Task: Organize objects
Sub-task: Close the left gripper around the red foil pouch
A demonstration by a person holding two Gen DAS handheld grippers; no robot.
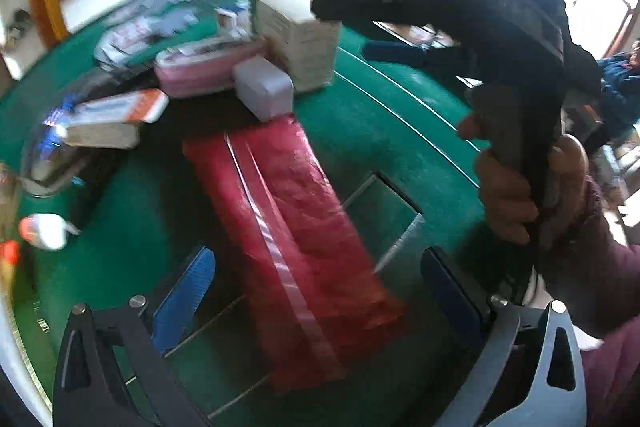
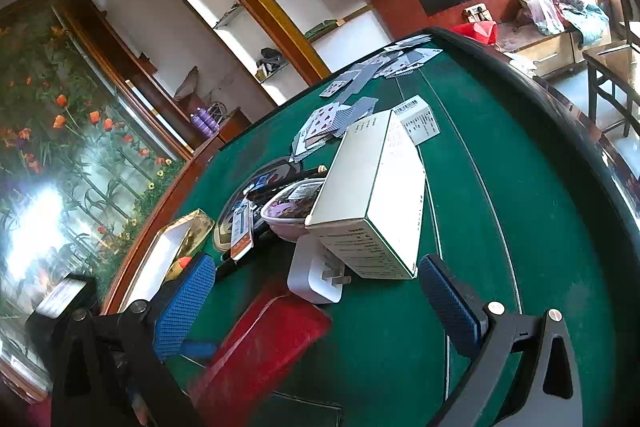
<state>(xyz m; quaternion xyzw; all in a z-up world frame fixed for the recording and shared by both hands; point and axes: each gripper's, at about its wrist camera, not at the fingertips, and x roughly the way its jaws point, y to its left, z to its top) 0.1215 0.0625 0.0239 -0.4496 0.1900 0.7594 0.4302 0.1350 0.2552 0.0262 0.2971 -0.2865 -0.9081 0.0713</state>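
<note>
My left wrist view is smearing the playing cards (image 1: 160,15) into pale streaks, so I am reading no suits there; the white bottle (image 1: 46,229) is blurring at the left edge; my right gripper (image 1: 394,27) is covering the table's (image 1: 360,131) far side; in the right wrist view, the white box (image 2: 372,199) is hiding most of the pink case (image 2: 286,215), and its print is staying too small to read.
</note>
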